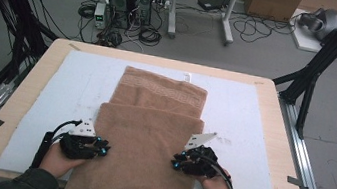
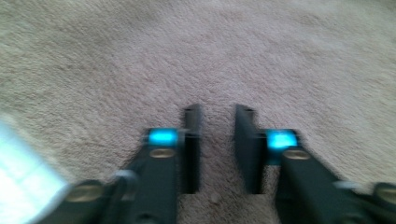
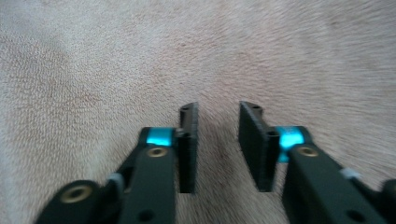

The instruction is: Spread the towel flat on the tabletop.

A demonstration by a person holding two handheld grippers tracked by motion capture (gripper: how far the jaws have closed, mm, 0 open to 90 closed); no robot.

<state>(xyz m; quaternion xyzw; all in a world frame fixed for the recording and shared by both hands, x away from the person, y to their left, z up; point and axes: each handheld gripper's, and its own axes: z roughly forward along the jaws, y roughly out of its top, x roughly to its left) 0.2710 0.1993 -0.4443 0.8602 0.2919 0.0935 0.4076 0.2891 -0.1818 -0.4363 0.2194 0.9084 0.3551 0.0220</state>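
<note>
Towel (image 1: 149,142) hem cut off at btm, L gripper (image 2: 217,123) view blurry, jaws prob. apart

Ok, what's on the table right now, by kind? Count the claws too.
Towel: 1, tan, folded partly over itself.
White mat: 1, under the towel.
Claws: 2, the left claw at the towel's left edge and the right claw at its right edge, both with jaws apart.
Total: 4
</note>
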